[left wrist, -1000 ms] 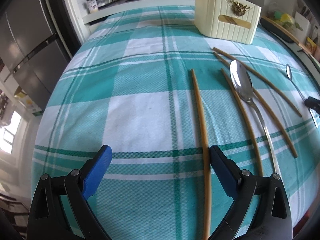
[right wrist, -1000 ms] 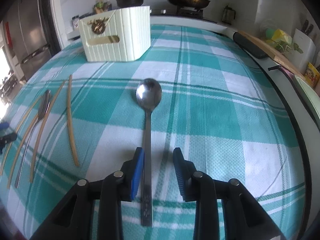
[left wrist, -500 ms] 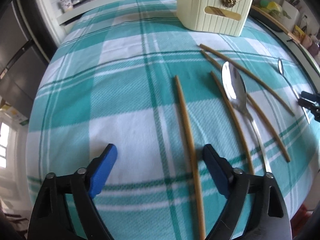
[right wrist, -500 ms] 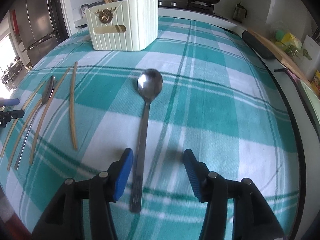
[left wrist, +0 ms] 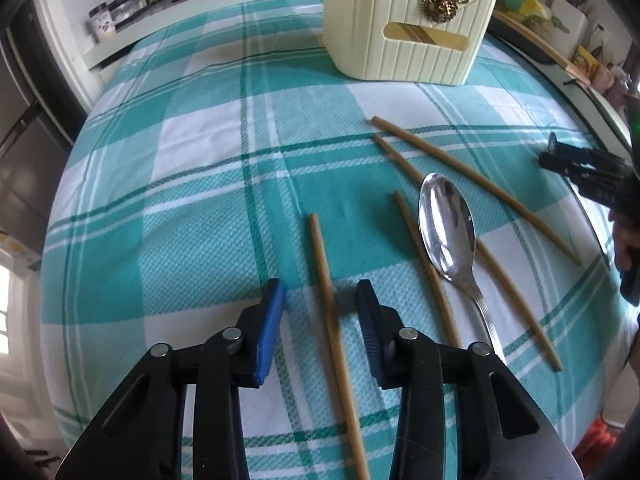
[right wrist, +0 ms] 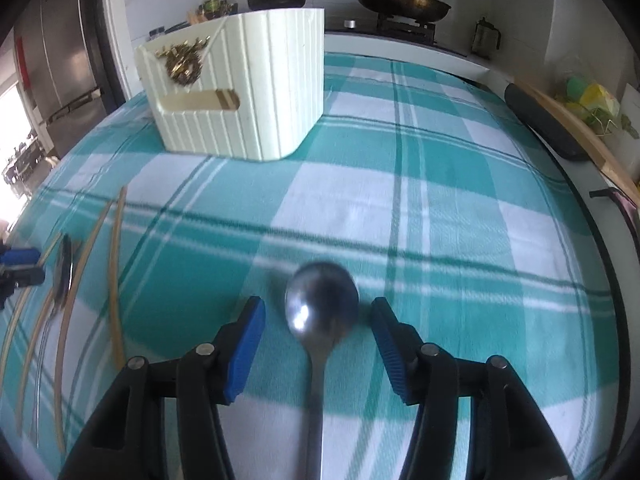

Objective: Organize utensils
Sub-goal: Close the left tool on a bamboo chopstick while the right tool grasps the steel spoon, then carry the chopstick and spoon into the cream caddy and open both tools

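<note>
Several wooden chopsticks and a steel spoon [left wrist: 448,232] lie on a teal checked tablecloth [left wrist: 168,184]. My left gripper [left wrist: 320,300] is open, its blue pads on either side of the leftmost chopstick [left wrist: 332,312], not touching it. A cream ribbed utensil holder [left wrist: 404,28] stands at the far side. In the right wrist view, my right gripper [right wrist: 318,320] is open around a second steel spoon [right wrist: 320,312], whose bowl lies between the pads. The holder also shows there [right wrist: 240,92], ahead to the left.
The right gripper shows at the right edge of the left wrist view [left wrist: 592,172]. The left gripper shows at the left edge of the right wrist view [right wrist: 18,268], by the chopsticks [right wrist: 114,280]. A stove with pans [right wrist: 400,0] and a counter lie beyond the table.
The left gripper moved forward and right and narrowed so the leftmost chopstick lies between its pads. The right gripper opened wider and moved forward along the spoon to its bowl.
</note>
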The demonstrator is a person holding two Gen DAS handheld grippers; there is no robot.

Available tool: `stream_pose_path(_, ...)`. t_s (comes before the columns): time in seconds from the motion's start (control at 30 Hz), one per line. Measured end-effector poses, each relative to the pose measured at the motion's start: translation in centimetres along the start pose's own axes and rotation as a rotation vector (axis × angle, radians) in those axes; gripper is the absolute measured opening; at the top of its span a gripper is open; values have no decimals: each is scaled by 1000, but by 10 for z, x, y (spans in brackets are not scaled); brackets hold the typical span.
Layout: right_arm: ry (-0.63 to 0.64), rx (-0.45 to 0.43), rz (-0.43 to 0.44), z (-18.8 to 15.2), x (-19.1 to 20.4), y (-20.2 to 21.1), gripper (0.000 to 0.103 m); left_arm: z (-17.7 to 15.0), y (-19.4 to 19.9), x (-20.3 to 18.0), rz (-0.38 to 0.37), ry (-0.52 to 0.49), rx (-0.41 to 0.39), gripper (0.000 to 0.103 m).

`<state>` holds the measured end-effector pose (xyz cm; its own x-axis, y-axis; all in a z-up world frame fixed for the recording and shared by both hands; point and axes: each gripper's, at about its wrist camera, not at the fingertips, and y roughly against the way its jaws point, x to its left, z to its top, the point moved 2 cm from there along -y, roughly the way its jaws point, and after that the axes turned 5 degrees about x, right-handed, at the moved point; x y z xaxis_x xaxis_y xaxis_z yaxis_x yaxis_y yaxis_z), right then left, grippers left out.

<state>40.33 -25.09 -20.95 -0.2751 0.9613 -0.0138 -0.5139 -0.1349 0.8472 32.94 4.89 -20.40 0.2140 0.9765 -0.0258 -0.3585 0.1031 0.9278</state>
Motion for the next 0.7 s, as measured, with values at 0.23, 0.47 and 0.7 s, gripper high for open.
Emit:
stream_pose_path(0.23, -30, -36, 34, 2, -8, 3, 36, 0, 1, 13, -17, 47, -55, 6)
stream_pose_path(0.47, -6, -133, 105, -8, 3, 50, 36, -7, 38, 16, -40, 86, -190, 4)
stream_pose_path(0.7, 41, -259, 153, -21, 19, 121, 36, -20, 111, 13, -80, 101, -366, 4)
